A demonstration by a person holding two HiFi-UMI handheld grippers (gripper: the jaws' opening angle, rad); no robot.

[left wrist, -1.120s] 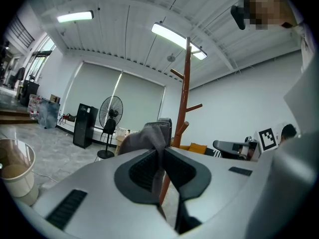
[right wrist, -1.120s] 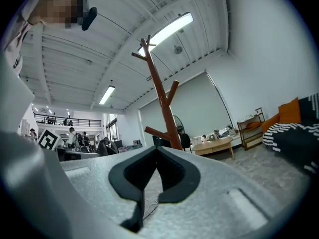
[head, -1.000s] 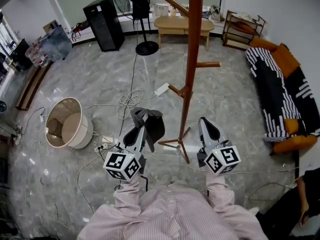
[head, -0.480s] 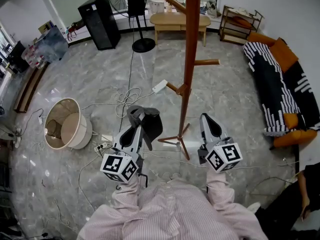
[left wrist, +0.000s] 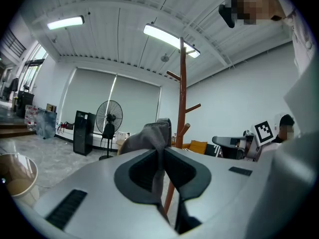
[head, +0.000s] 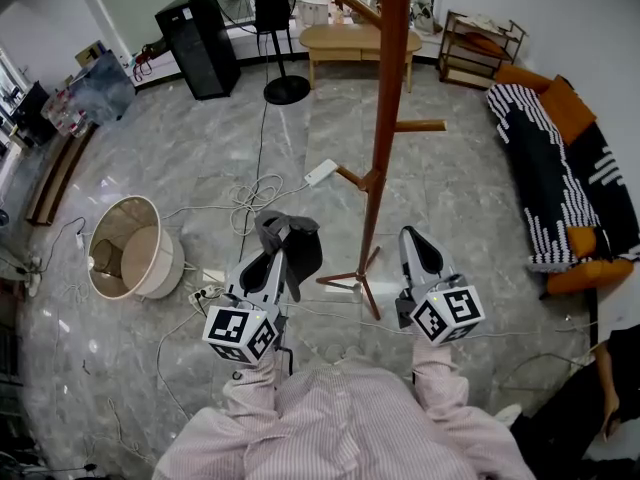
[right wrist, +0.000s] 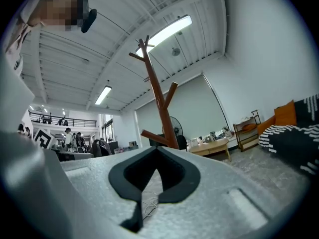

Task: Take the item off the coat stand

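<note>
A dark grey cap (head: 296, 244) hangs from my left gripper (head: 283, 238), whose jaws are shut on its fabric. In the left gripper view the cap (left wrist: 152, 136) sticks up between the closed jaws of that gripper (left wrist: 160, 156). The brown wooden coat stand (head: 384, 128) rises just right of the cap, with bare pegs; its trunk (left wrist: 182, 98) shows behind the cap. My right gripper (head: 418, 250) is right of the stand's base, shut with nothing between its jaws (right wrist: 155, 156). The stand (right wrist: 158, 103) is ahead of it.
A round woven basket (head: 128, 246) lies on the floor to the left. White cables and a power strip (head: 322, 177) run across the marble floor. A standing fan (head: 272, 28), black box (head: 205, 44), wooden table (head: 362, 44) and shelf stand at the back. A sofa (head: 565, 183) is on the right.
The view shifted slightly. Both grippers and the cap stay nearly where they were, beside the stand's base.
</note>
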